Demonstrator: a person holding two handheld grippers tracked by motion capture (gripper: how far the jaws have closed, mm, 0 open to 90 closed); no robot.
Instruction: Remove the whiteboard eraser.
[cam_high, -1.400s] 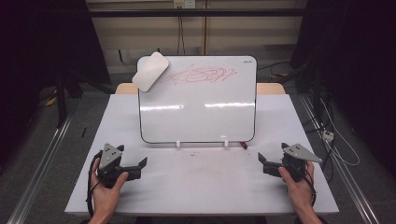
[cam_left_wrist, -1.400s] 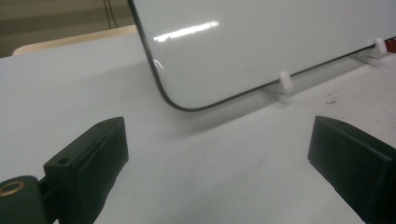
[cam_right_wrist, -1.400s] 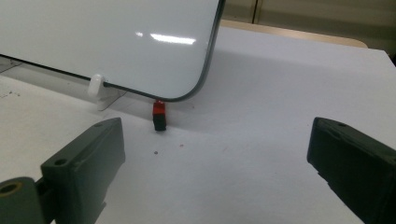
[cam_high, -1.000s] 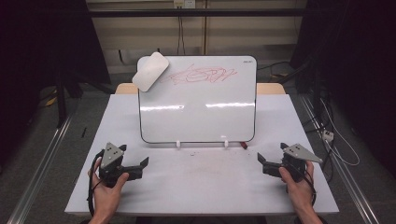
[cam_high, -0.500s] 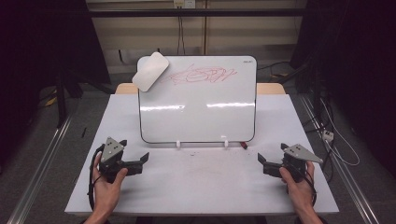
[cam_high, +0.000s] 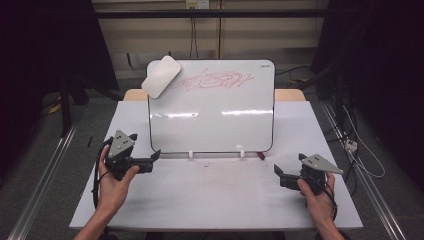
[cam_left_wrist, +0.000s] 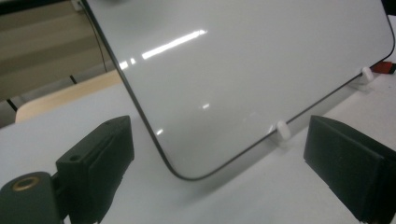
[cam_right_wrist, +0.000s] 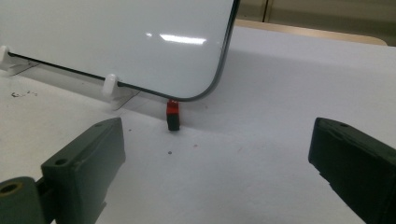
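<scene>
A whiteboard (cam_high: 212, 112) stands propped on the white table (cam_high: 215, 195), red scribble (cam_high: 214, 80) unreadable, with an eraser (cam_high: 161, 76) at its top-left corner. The left gripper (cam_high: 152, 159) is just beside its lower-left corner and the right gripper (cam_high: 278, 172) near its lower-right; both gape wide, empty. A red marker (cam_right_wrist: 173, 114) lies beneath that corner.

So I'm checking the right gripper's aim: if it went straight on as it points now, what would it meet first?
Probably the small red and black marker lying by the whiteboard's lower corner; the right gripper is open, though depth is unclear.
</scene>
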